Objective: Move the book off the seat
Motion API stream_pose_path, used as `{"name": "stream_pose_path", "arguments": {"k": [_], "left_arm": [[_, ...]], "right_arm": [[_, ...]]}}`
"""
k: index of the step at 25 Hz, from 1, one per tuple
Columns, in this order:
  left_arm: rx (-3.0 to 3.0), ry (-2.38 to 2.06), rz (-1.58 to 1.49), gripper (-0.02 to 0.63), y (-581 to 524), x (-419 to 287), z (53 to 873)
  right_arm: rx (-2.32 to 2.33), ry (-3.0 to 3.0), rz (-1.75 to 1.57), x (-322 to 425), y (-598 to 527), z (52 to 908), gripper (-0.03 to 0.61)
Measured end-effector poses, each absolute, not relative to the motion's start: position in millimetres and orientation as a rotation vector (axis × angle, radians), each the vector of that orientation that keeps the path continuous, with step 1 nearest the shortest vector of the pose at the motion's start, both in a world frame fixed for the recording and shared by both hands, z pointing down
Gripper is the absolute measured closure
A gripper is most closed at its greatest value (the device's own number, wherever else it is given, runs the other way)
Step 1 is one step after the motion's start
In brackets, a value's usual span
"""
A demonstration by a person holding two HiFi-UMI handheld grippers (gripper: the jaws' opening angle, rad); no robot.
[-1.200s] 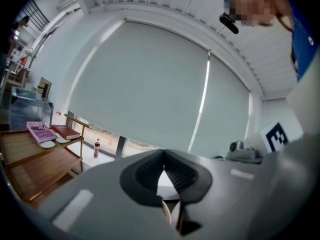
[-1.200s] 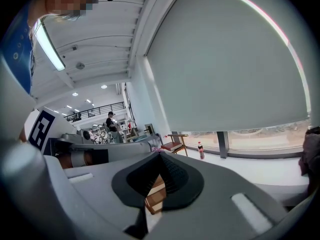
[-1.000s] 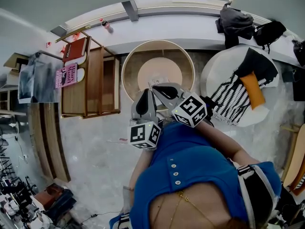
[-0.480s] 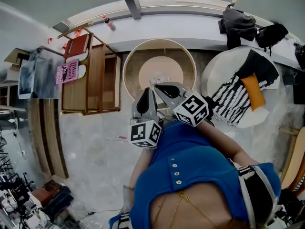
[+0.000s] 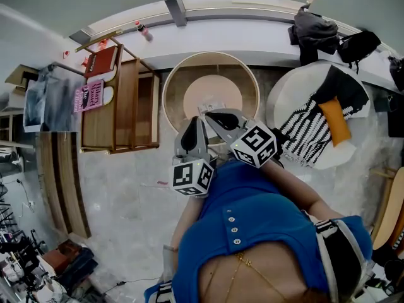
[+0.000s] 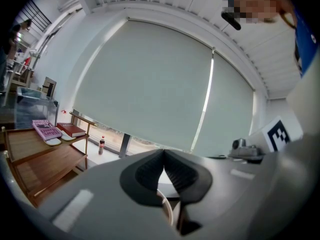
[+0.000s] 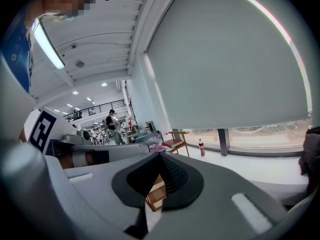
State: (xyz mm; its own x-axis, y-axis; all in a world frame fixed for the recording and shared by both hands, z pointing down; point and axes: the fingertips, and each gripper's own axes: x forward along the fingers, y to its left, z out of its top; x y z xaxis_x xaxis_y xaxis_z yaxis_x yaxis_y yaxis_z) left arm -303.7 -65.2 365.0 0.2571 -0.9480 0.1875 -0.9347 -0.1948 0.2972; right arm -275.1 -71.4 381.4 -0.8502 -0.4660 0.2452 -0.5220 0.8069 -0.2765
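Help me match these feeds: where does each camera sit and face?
Head view: on the person's head, facing steeply down at the round pale wooden chair; blue shirt, left gripper, right gripper show.
Left gripper view: on that gripper, facing along its shut jaws toward the grey window blind.
Right gripper view: likewise, along its shut jaws, blind at right.
Shared: both gripper views catch the red hardback book on the slatted wooden rack.

The left gripper (image 6: pixel 164 153) fills the lower frame, its jaws closed tip to tip with nothing between them. At eight o'clock stands a wooden rack (image 6: pixel 35 159). On its top tier, at nine o'clock, lie a pink book (image 6: pixel 46 129) and a red book (image 6: pixel 71 130) just beside it. A bottle (image 6: pixel 101 145) stands beyond the rack. At four o'clock sits a dark lump (image 6: pixel 245 148), possibly a bag.
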Motion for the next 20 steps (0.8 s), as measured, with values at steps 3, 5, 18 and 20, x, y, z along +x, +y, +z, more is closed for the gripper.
{"name": "stream_pose_path", "arguments": {"k": [3,5,18,20], "left_arm": [[2.183,-1.722,-0.053,0.612,-65.6,-304.3,365.2],[2.179,-1.720,-0.056,0.612,-65.8,-304.2,365.3],[2.168,-1.716,-0.044,0.612,-69.5,-307.4,369.1],[2.169,-1.713,-0.041,0.612,-69.8,-307.7,370.2]], "right_arm": [[0.771,-2.826,0.504,-276.8,-71.2,381.8,0.580],[0.761,-2.826,0.504,-277.8,-70.7,382.1,0.580],[0.759,-2.810,0.519,-279.1,-74.1,386.7,0.580],[0.758,-2.808,0.524,-279.6,-74.2,388.2,0.580]]}}
